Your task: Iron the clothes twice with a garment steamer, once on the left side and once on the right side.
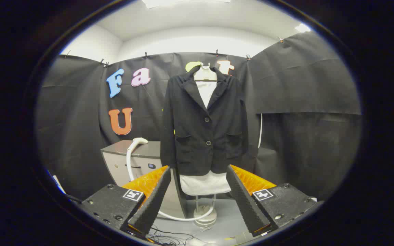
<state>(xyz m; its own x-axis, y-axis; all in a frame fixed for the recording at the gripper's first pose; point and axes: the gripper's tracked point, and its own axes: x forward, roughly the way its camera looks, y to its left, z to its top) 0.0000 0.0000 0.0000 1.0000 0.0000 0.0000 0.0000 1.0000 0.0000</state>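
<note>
In the gripper view, the gripper (198,184) is seen with its fingers spread wide, nothing held between them. Beyond them, a black buttoned fabric jacket (204,126) is hung on a stand. To its left, a white steamer head (139,140) rests on a grey cabinet (135,160), well apart from the fingers.

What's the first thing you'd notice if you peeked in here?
A black blazer hanging on a white mannequin stand, straight ahead beyond the open gripper. Beside the blazer, the white steamer head rests on a grey cabinet, its hose curling across the floor to the stand's base.
</note>
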